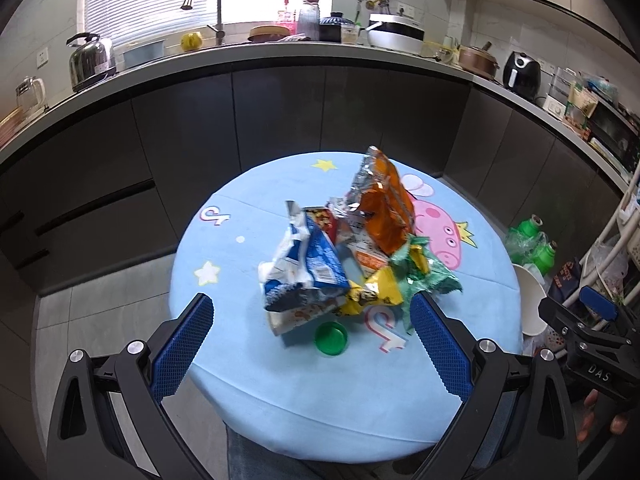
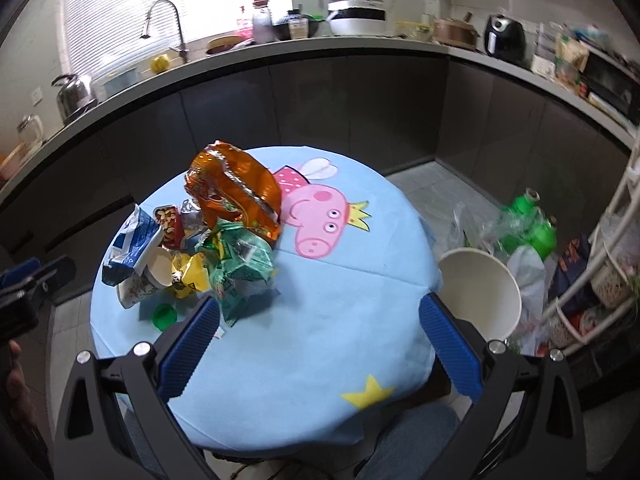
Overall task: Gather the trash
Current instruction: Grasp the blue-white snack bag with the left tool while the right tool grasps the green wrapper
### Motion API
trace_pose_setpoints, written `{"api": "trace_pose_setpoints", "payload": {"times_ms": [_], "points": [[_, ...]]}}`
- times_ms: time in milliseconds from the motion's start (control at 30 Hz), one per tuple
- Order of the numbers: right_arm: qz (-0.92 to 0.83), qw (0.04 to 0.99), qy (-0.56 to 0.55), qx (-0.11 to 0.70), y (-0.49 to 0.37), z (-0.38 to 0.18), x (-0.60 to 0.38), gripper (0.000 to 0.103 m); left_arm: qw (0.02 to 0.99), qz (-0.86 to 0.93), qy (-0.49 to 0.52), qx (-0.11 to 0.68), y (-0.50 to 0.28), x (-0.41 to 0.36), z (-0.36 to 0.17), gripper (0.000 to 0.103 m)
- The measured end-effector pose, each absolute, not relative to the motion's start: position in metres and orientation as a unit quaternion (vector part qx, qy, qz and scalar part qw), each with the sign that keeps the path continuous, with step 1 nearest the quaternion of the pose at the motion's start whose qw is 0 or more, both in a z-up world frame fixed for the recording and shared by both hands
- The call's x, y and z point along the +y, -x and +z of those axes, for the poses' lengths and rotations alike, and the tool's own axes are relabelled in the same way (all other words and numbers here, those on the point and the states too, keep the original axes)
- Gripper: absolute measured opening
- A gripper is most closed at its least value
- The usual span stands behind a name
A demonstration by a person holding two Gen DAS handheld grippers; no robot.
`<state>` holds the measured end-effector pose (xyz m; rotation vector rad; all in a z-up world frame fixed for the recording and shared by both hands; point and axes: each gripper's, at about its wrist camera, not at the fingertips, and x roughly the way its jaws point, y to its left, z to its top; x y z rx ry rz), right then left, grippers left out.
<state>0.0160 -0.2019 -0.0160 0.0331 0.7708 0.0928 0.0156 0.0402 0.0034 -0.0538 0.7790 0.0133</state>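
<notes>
A pile of snack trash lies on a round table with a light blue cartoon cloth (image 1: 280,392) (image 2: 320,344). It holds an orange foil bag (image 1: 386,208) (image 2: 236,188), a blue and white bag (image 1: 308,264) (image 2: 132,244), a green wrapper (image 1: 428,272) (image 2: 240,264), a yellow wrapper (image 1: 376,292) (image 2: 188,276) and a paper cup (image 2: 148,280). A green bottle cap (image 1: 331,337) (image 2: 164,316) sits just in front of the pile. My left gripper (image 1: 312,344) is open and empty, hovering over the cap. My right gripper (image 2: 320,344) is open and empty, to the right of the pile. It also shows in the left wrist view (image 1: 592,320).
A white bin (image 2: 480,292) (image 1: 530,300) stands on the floor right of the table, beside green plastic bottles (image 2: 532,224) (image 1: 536,244) and a wire rack (image 2: 612,248). A dark-fronted kitchen counter (image 1: 280,60) curves behind the table.
</notes>
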Motion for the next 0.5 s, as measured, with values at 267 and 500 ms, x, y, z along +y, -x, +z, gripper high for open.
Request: {"api": "trace_pose_setpoints", "payload": {"times_ms": [267,500], "points": [[0.133,0.910,-0.013,0.393,-0.058,-0.032,-0.166,0.100,0.917,-0.005,0.049,0.395,-0.031,0.070,-0.008,0.094],[0.168,0.896,-0.006,0.410,-0.104,-0.045,-0.141,0.099,0.909,-0.020,0.069,0.410,-0.046,0.085,-0.023,0.093]]}}
